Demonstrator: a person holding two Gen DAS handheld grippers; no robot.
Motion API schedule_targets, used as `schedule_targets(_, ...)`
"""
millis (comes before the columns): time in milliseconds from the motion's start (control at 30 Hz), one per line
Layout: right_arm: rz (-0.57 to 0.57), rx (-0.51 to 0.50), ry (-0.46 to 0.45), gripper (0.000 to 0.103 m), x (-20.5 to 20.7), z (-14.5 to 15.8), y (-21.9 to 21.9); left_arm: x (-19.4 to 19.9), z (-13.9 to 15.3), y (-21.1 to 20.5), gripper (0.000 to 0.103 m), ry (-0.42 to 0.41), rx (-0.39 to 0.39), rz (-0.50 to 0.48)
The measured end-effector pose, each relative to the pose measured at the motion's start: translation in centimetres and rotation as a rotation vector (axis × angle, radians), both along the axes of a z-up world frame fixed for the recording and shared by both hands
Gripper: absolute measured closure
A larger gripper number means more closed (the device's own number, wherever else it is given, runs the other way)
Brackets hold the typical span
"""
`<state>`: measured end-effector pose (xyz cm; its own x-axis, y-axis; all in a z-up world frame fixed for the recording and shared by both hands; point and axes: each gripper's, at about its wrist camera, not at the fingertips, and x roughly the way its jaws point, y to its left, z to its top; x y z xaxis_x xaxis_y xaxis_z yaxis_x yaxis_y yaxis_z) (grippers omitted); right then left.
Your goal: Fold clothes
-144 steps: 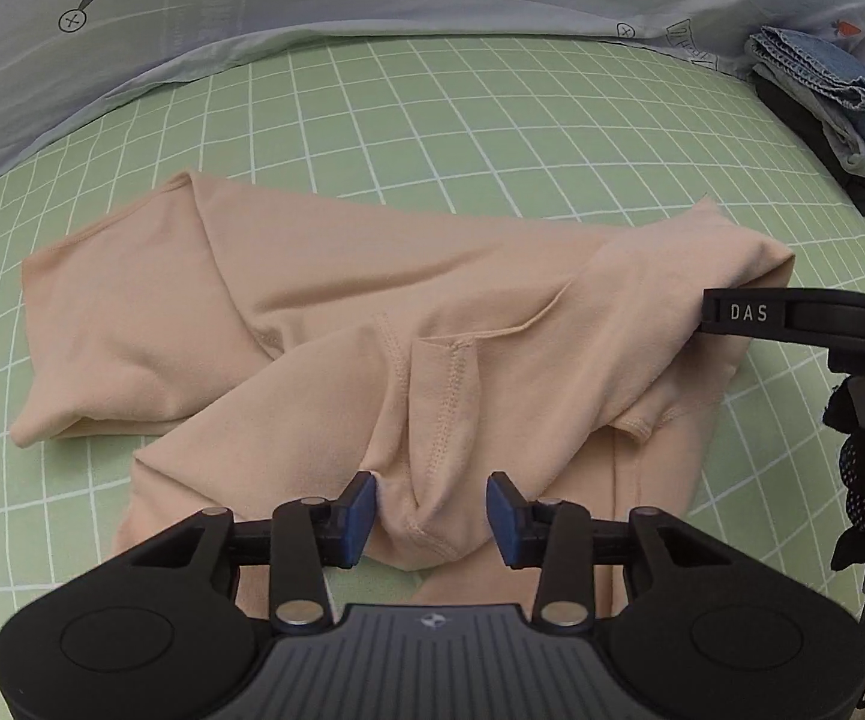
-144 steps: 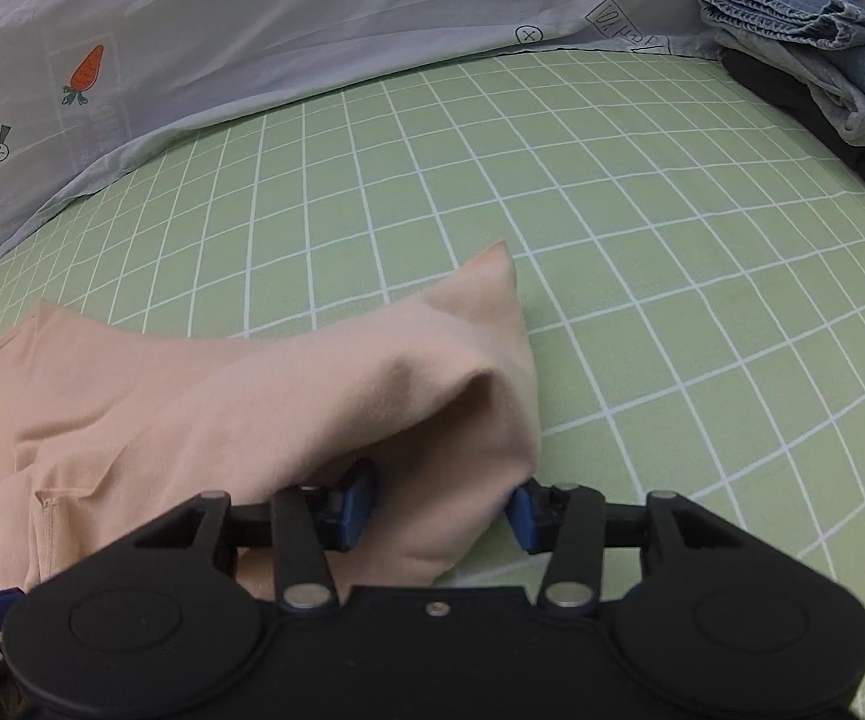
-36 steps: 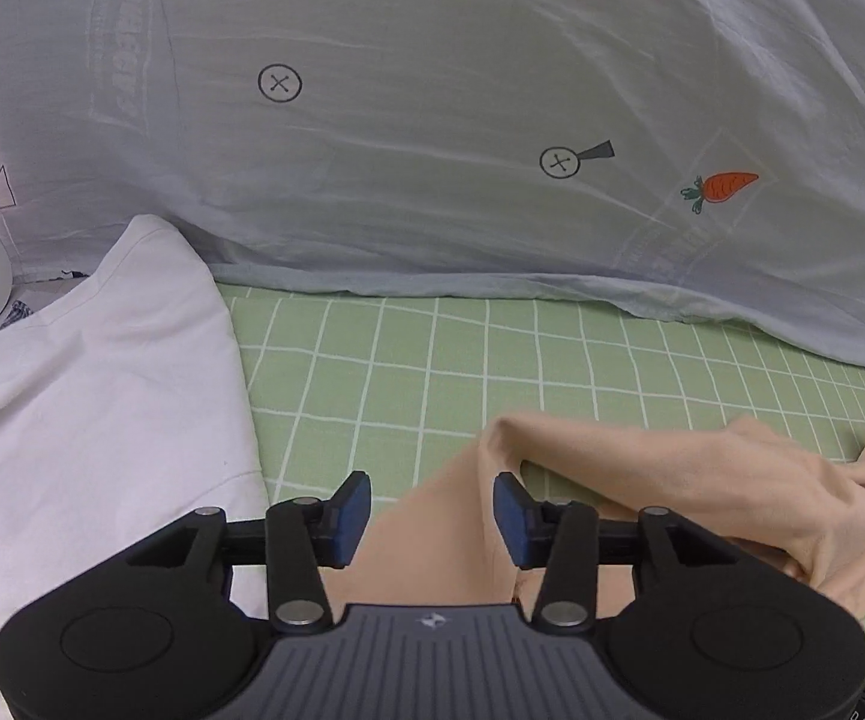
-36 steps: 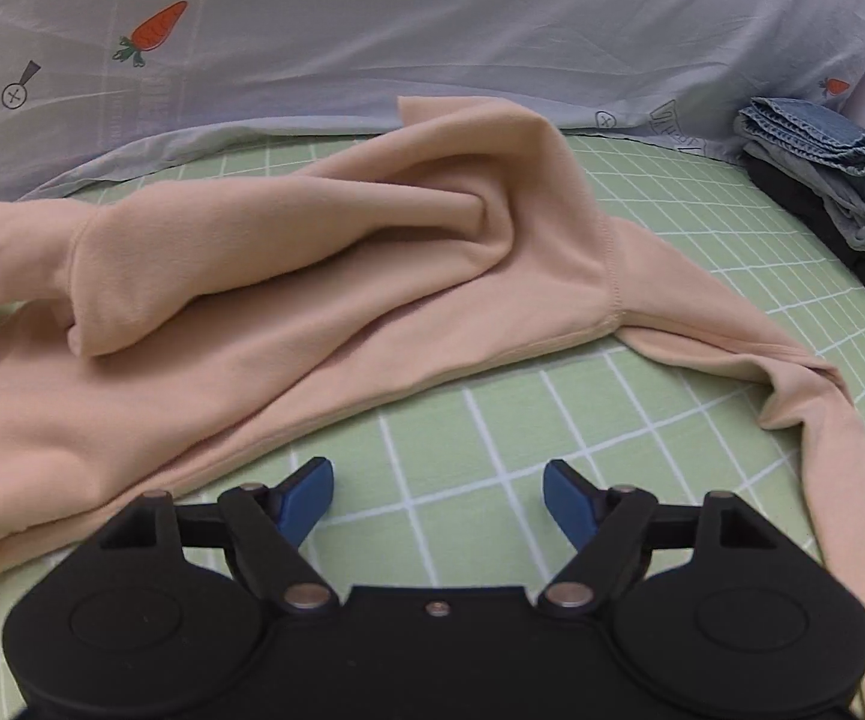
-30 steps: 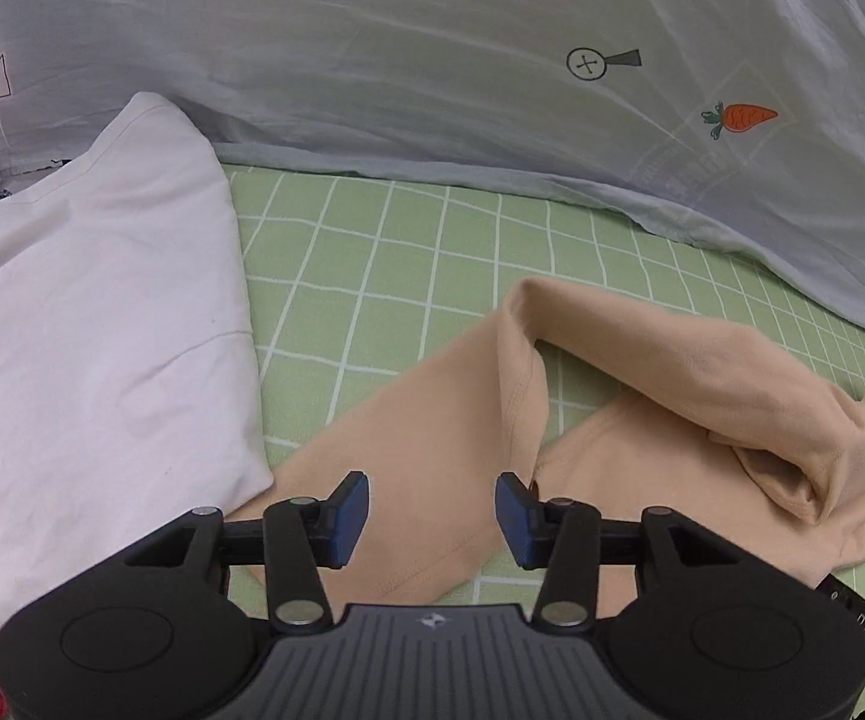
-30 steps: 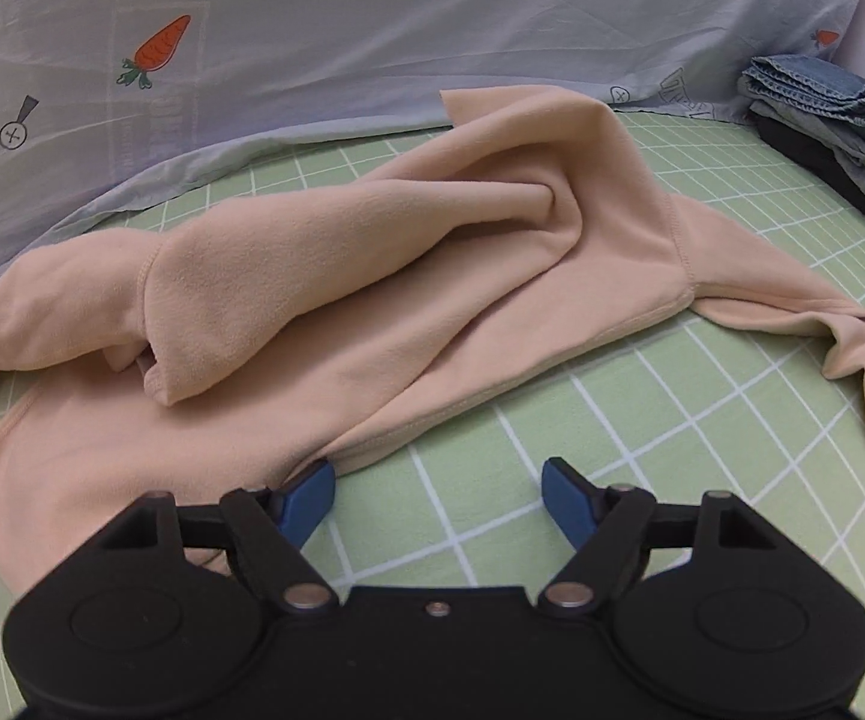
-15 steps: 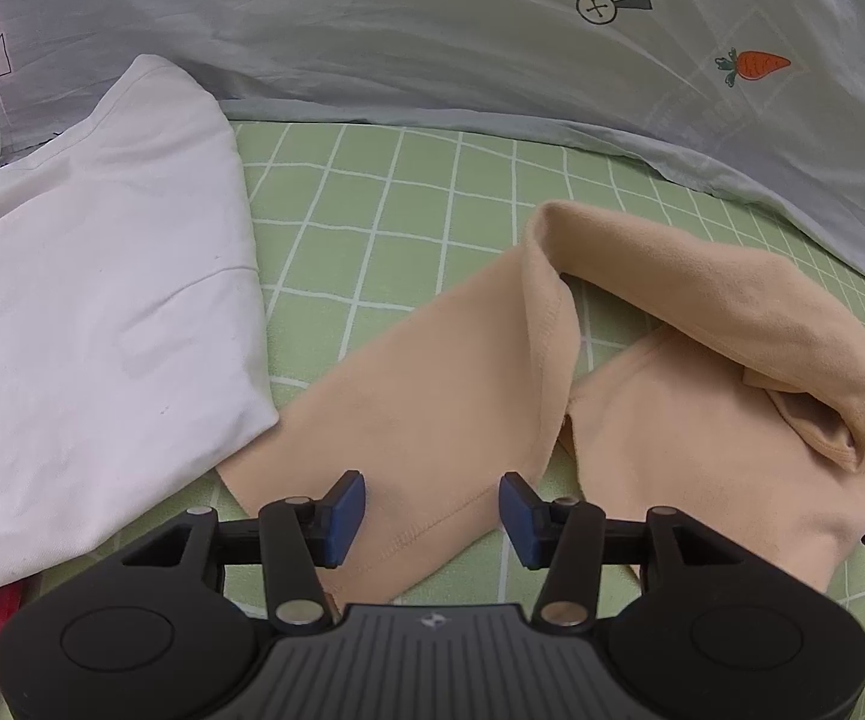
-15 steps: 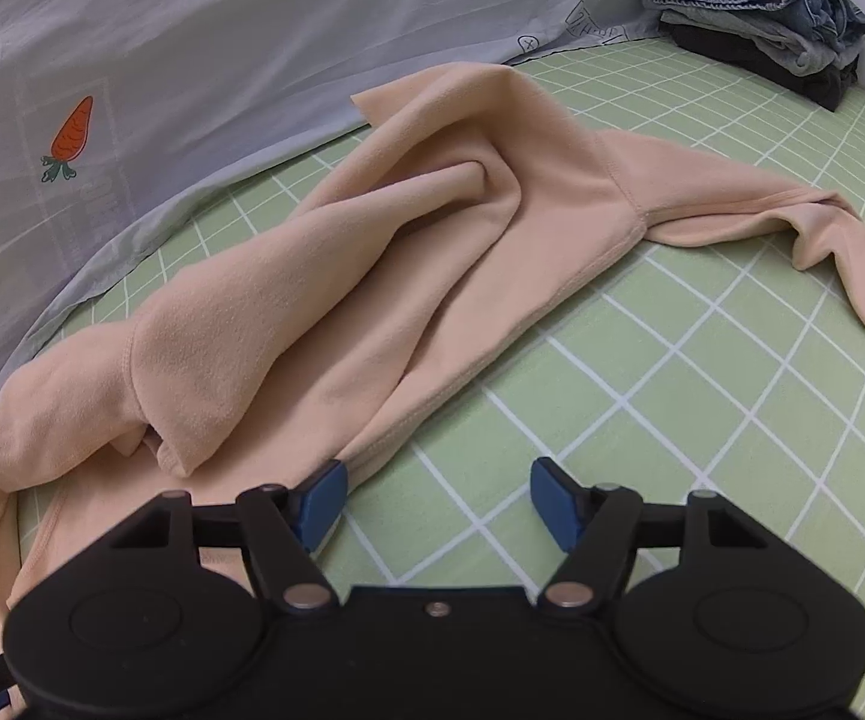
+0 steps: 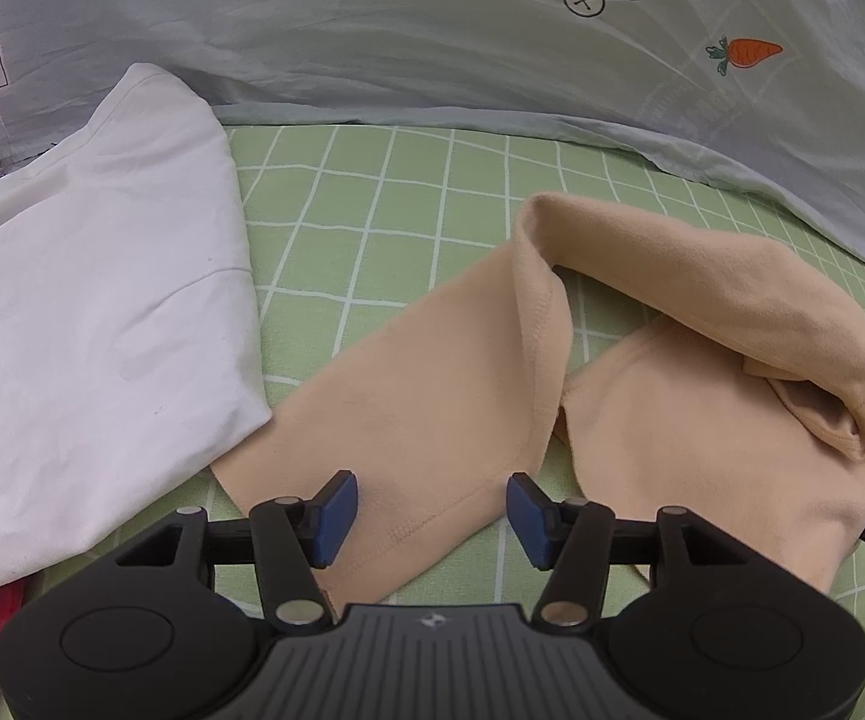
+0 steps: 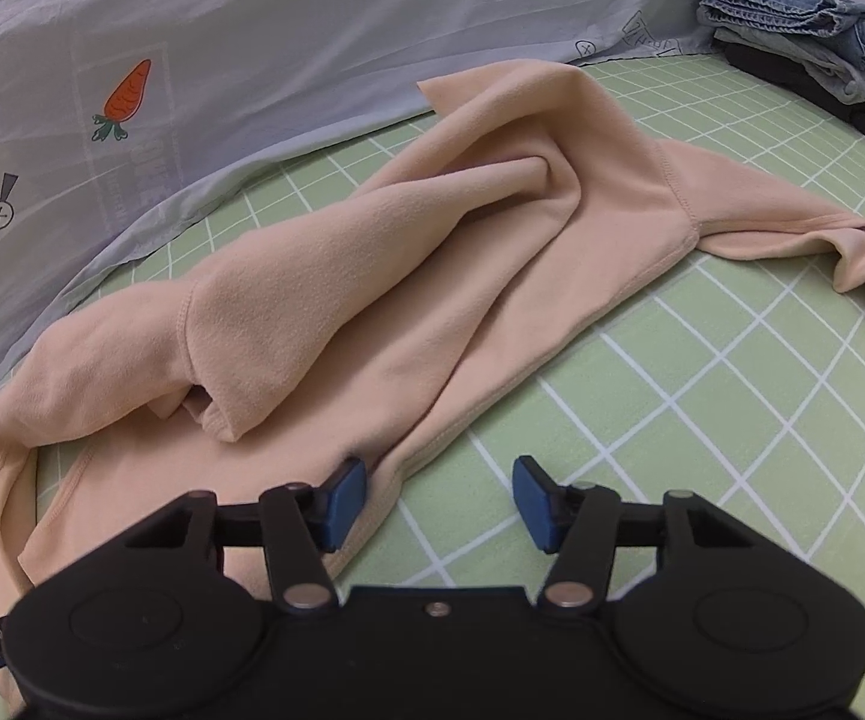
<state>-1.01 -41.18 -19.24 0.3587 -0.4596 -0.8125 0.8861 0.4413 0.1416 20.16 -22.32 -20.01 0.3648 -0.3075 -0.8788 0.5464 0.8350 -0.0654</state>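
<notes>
Beige top [image 10: 492,276] lies crumpled on green checked bed sheet [image 10: 732,420]. Left gripper [image 9: 426,507] and right gripper [image 10: 438,498]: jaws wide open, empty, over hem. Judgement: pinch both hem corners squarely, pull flat first.

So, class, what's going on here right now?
A person with two handheld grippers is folding a peach long-sleeved top on a green checked sheet. Both the left gripper and right gripper are open at its hem, holding nothing. The top lies rumpled, unfolded.
</notes>
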Motion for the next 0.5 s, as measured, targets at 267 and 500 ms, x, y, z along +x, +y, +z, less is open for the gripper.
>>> schedule_targets(267, 0.207, -0.075, 0.049, 0.091, 1.4, -0.3, 1.5, -0.3, 0.1, -0.2, 0.044, 0.0, 0.02, -0.004)
schedule_targets(500, 0.232, -0.037, 0.064, 0.101, -1.9, -0.6, 0.1, -1.3, 0.6, 0.6, 0.044, 0.037, 0.035, 0.022)
